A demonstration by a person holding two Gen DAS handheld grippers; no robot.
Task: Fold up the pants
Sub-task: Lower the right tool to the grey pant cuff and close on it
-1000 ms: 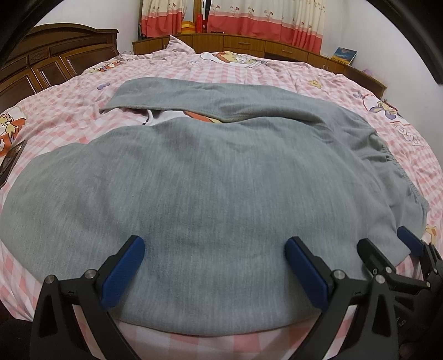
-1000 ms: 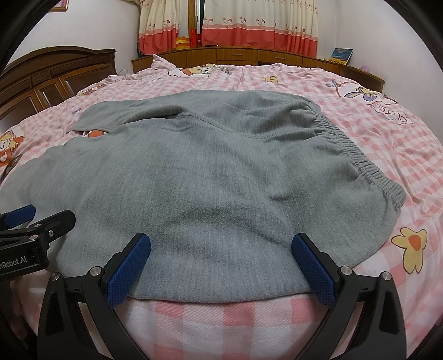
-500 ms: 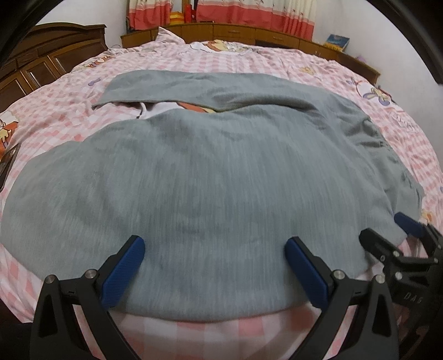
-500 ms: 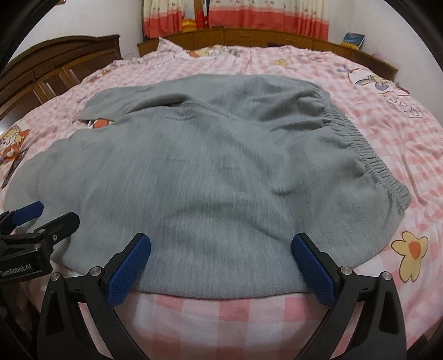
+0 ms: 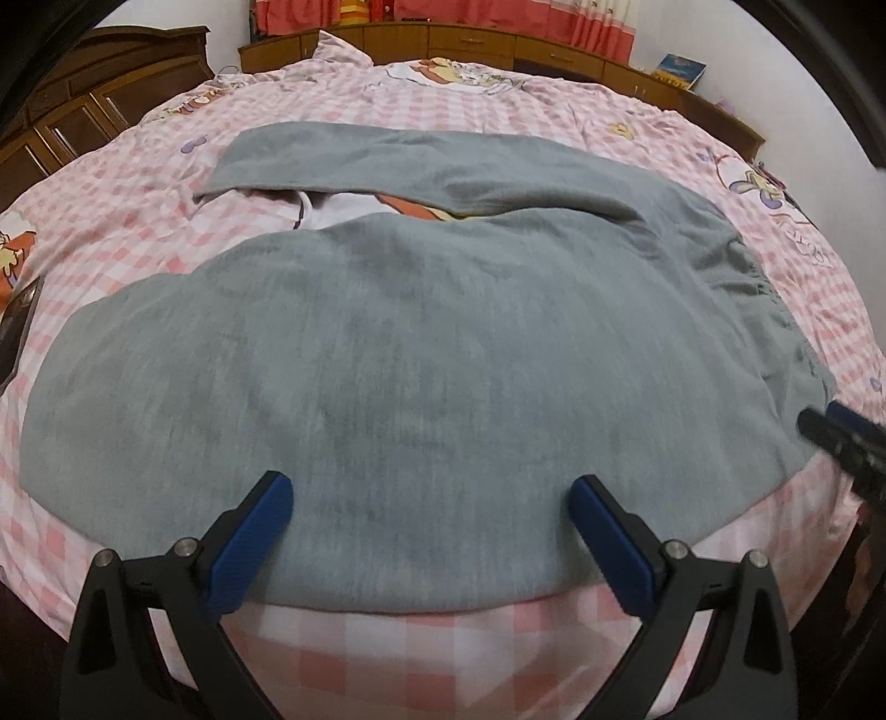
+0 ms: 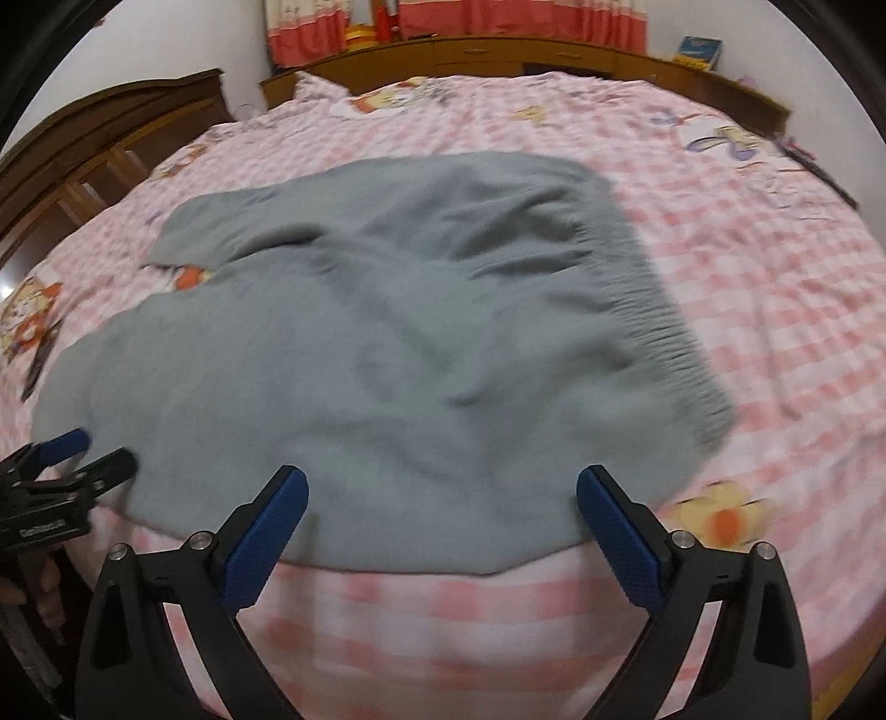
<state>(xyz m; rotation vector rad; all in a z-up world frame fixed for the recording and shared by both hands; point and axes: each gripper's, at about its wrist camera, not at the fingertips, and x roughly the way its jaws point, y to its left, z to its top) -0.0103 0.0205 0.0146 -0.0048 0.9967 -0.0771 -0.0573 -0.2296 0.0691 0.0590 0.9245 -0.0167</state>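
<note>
Both grippers' jaws wide, empty; grey pants (image 5: 421, 354) on bed (image 5: 775, 232).

pants (image 5: 421, 354) on bed (image 5: 775, 232), waistband (image 6: 653, 310) rt, legs left, drawers (image 5: 470, 44) behind

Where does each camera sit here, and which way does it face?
Left wrist: on the left gripper, low at the bed's near edge, facing across the grey pants toward the curtains; own open fingers show, right gripper at the right edge.
Right wrist: on the right gripper, beside it nearer the waistband, facing the same way; own open fingers show, left gripper and a hand at left.
Shared: pants, pink bedspread, curtains, each other's gripper.
</note>
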